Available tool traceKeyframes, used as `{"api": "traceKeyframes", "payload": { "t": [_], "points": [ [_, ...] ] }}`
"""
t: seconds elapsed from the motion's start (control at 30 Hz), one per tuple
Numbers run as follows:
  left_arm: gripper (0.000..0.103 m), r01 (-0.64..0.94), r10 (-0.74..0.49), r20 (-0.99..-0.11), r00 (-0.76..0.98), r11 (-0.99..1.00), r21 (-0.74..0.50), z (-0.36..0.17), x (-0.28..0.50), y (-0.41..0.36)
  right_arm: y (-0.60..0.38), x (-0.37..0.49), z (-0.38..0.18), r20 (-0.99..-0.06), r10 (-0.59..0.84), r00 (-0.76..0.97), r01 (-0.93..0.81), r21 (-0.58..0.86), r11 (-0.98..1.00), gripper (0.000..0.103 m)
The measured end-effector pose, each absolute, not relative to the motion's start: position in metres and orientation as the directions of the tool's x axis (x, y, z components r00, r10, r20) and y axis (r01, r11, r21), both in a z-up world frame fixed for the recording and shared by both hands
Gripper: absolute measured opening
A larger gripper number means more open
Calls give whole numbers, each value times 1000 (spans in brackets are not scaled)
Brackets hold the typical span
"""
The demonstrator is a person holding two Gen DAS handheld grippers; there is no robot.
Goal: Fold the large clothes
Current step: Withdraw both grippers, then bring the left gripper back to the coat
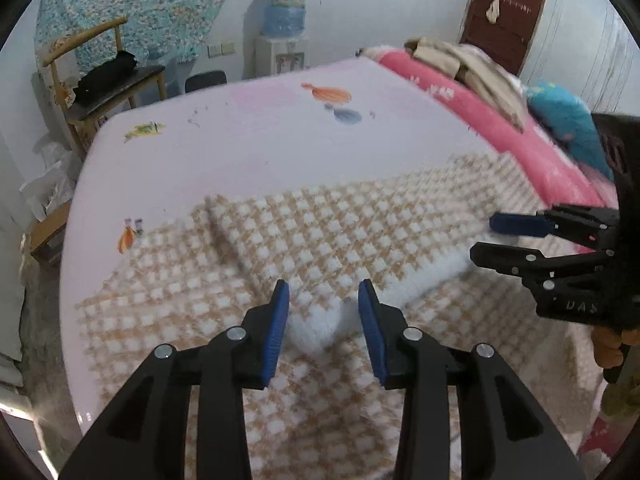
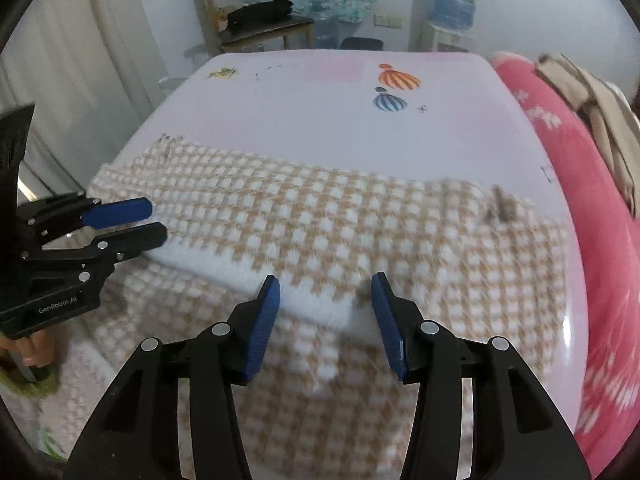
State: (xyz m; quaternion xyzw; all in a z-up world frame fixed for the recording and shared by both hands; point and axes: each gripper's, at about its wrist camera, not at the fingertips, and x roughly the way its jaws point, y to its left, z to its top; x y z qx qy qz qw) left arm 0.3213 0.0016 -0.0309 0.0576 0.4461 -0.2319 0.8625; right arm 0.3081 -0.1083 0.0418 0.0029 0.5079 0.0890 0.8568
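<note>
Blurred checked garment (image 1: 320, 240) (near edge cut off) under parted fingers (image 1: 280, 320).

A tan-and-white checked fleece garment (image 1: 320, 232) lies spread on the bed, its white-lined edge folded over itself.

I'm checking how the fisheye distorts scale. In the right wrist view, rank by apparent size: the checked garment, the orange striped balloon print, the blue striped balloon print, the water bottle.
1. Checked garment, by far the largest.
2. Water bottle, though it stands farther away.
3. Orange balloon print.
4. Blue balloon print, slightly smaller.
</note>
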Motion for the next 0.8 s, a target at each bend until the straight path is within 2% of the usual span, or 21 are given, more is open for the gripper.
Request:
{"api": "traceKeyframes", "payload": {
  "t": [0.13, 0.27, 0.37, 0.47, 0.6, 0.7, 0.8],
  "points": [
    [37, 428, -364, -767, 528, 894, -129, -18, 327, 3, -109, 315, 57, -838, 150, 525, -130, 95, 987, 49],
    [47, 350, -245, -865, 437, 932, -87, -52, 343, -4, -109, 331, 22, -875, 121, 469, -112, 77, 991, 54],
    [47, 307, -265, -851, 453, 943, -130, -41, 333, 8, -103, 316, 37, -875, 96, 474, -116, 45, 992, 55],
    [48, 304, -265, -822, 503, 945, -119, -19, 310, 18, -106, 288, 62, -853, 132, 504, -127, 78, 989, 63],
    [63, 292, -255, -792, 555, 951, -102, 4, 269, 38, -114, 243, 90, -819, 200, 537, -152, 139, 979, 76],
    [72, 265, -224, -776, 589, 961, -76, 15, 234, 60, -113, 213, 99, -805, 241, 542, -185, 165, 969, 83],
    [78, 222, -194, -776, 600, 972, -71, 17, 203, 81, -105, 179, 96, -803, 276, 529, -225, 181, 958, 85]
  ]
}}
